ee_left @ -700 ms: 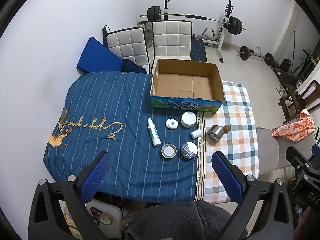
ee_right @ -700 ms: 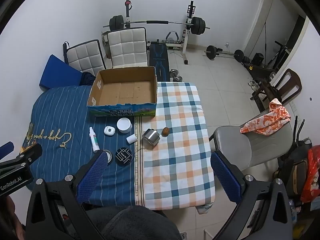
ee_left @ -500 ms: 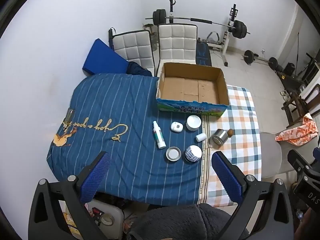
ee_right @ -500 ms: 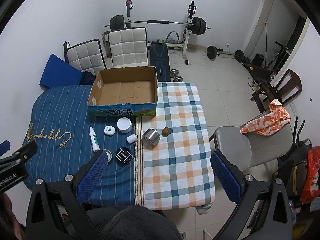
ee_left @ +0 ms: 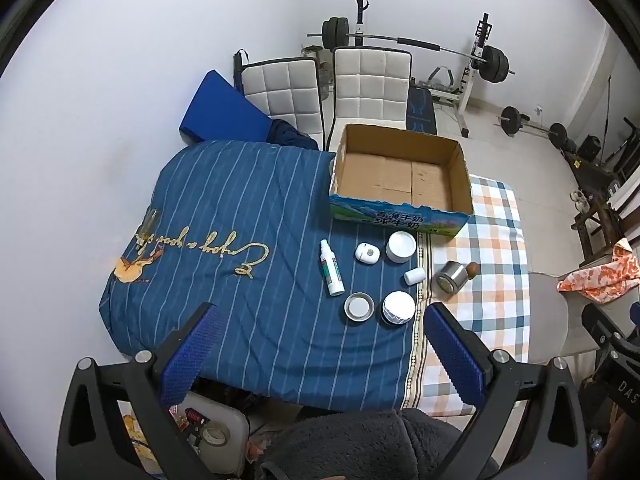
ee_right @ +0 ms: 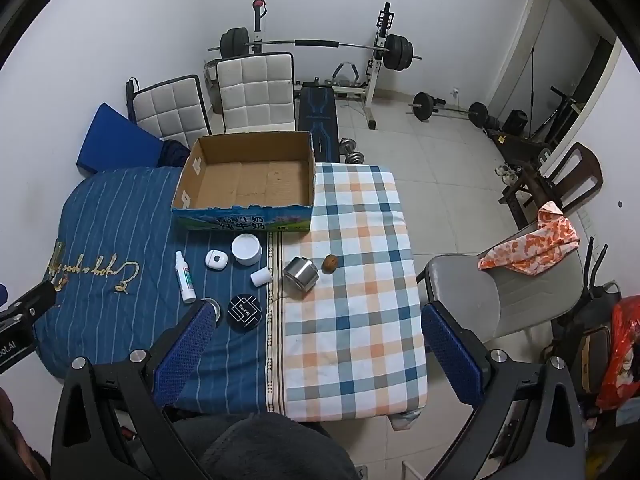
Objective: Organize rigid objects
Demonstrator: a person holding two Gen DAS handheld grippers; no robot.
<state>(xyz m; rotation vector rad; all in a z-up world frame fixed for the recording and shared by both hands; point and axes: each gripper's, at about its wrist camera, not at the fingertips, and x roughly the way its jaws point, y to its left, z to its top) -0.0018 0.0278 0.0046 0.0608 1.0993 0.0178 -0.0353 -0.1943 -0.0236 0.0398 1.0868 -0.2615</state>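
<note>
An empty cardboard box stands at the back of the cloth-covered table. In front of it lie a white spray bottle, a small white case, a white jar, a small white cylinder, a metal tin, a brown nut, a round lid and a dark patterned jar. My left gripper and right gripper are both open, empty, high above the table's near edge.
The table has a blue striped cloth on the left and a checked cloth on the right. Two white chairs and a weight bench stand behind. A grey chair with an orange cloth stands at the right.
The left gripper's view has pulled back and up, so the table looks smaller. The right gripper has barely moved. Nothing on the table moved.
</note>
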